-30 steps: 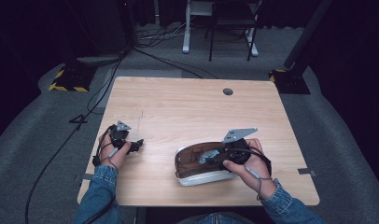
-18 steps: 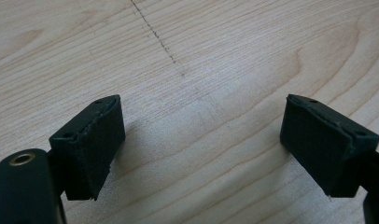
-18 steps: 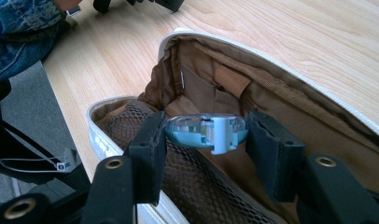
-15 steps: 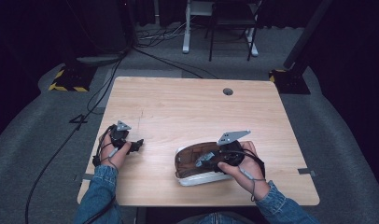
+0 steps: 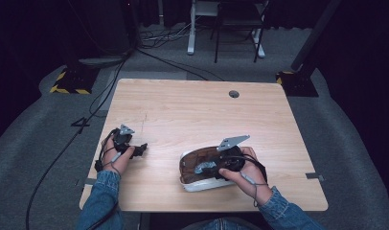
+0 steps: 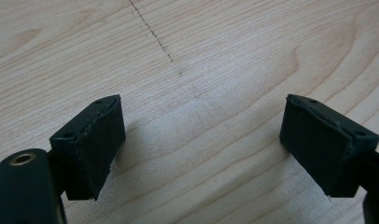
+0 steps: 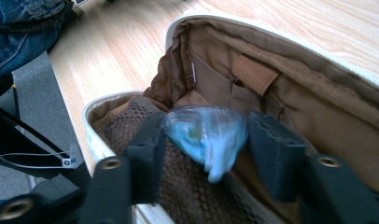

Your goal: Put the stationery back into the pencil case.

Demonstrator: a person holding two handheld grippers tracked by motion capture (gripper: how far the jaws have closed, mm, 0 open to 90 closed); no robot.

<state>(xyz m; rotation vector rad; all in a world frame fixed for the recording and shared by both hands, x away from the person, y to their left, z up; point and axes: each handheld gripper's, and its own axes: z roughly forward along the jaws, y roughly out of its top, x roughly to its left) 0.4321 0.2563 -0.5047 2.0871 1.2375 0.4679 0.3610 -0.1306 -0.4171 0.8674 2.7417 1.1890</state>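
There is one big wooden counter (image 5: 192,115). One open case (image 5: 195,168) lies on it, near the front edge and to the right of the middle. The case is white outside and brown inside, with a brown net pocket (image 7: 187,186) and small cloth pockets.

Two arms in blue denim sleeves come in from the front edge. The right hand (image 5: 240,170) rests beside the right end of the case and points its tongs leftward into it. The right tongs (image 7: 204,140) are clamped on one small blue wrapped thing (image 7: 206,133) and hold it just above the net pocket. It is blurry, so I cannot tell what it is.

The left hand (image 5: 117,152) sits low over the counter, well apart from the case. The left tongs (image 6: 201,144) are spread wide, with bare wood between them.
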